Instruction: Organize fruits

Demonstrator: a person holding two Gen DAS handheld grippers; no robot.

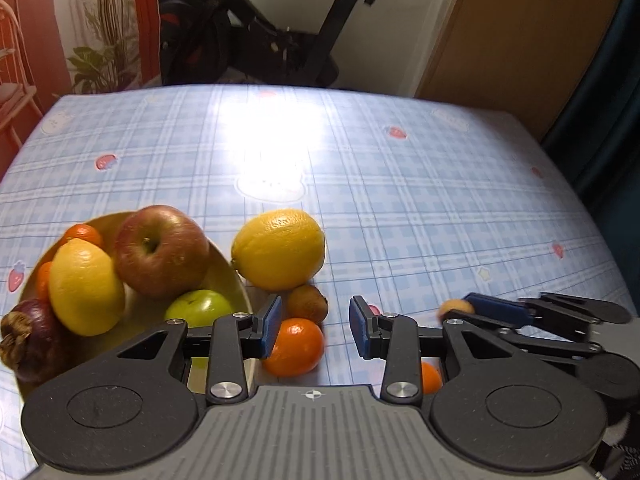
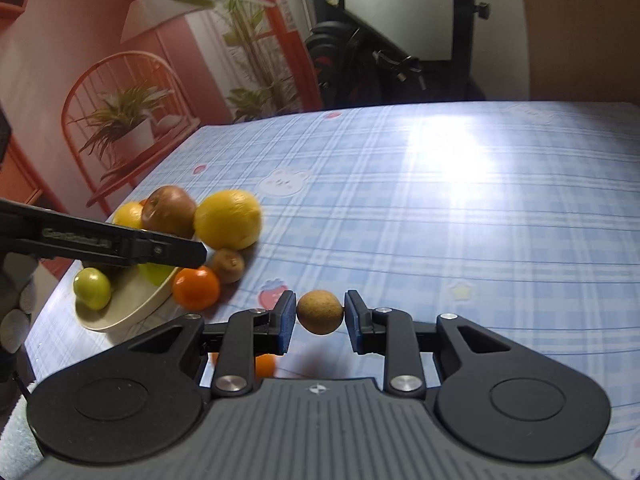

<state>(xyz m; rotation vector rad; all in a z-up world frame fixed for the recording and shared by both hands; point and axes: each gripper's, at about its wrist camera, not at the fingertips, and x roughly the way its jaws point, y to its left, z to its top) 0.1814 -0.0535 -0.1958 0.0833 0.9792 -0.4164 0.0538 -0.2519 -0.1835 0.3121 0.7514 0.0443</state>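
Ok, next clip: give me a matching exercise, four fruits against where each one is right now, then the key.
Fruits
1. red apple
2. large lemon
3. small tan round fruit
4. orange mandarin

Places
A. on the tablecloth, beside the bowl's far rim
B. between the pads of the right gripper, clear of the cloth
C. in the bowl, against a smaller lemon
D. on the cloth, at the tips of the left gripper

Pairs: 1-C, 2-A, 3-B, 4-D
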